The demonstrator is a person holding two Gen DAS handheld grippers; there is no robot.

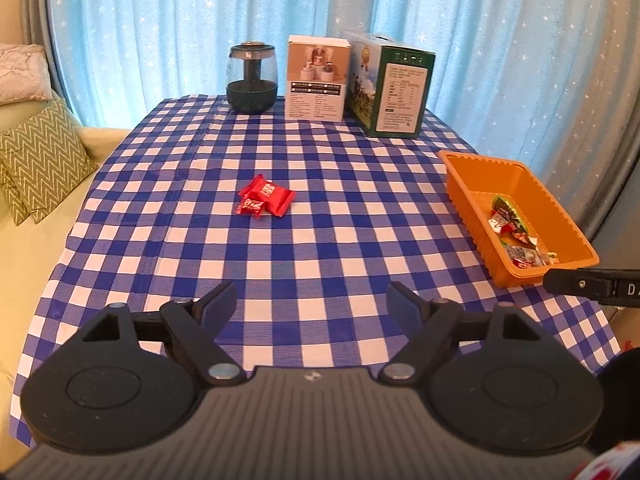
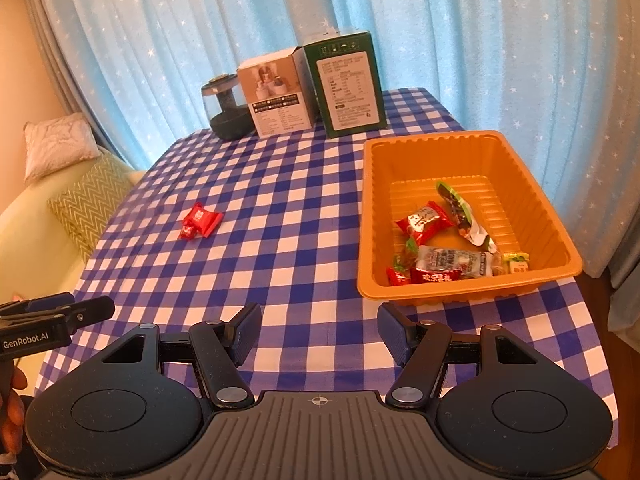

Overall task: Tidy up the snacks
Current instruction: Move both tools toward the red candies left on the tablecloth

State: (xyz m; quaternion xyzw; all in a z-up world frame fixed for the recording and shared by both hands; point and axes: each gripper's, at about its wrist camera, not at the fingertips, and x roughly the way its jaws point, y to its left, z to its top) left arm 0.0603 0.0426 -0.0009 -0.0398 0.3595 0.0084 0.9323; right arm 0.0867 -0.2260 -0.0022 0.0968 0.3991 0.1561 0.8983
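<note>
Left wrist view: the left gripper, black linkage with blue ribbed pads, sits at lower centre, jaws spread wide with only cloth between them, nothing held. Judged to be lined up on the loose snacks ahead.

Item: two small red foil-wrapped candies, crinkled and glossy, lying touching each other at mid-frame on the blue-and-white checked tablecloth, well apart from the tray. Judged to be the last pieces to clear.

Item: orange ribbed plastic tray, rectangular, thin-walled, at right of frame. It holds several wrapped snacks in red, green and clear film, gathered toward its near end, presumably as dropped in.

Right wrist view: the right gripper, same build, at lower centre just short of the tray's near wall. Jaws part-way apart and empty, judged to be idle.

Item: round glass jar with dark lid and dark base, at upper centre along the table's far edge.

Item: white printed cardboard box, upright, beside the jar.

Item: green printed cardboard box, upright, right of the white one. All three seem parked at the back, out of the work area.

Item: pale blue star-print curtain, sheer and pleated, across the top.

Item: green zigzag cushion, woven, on a cream sofa at left of frame.
</note>
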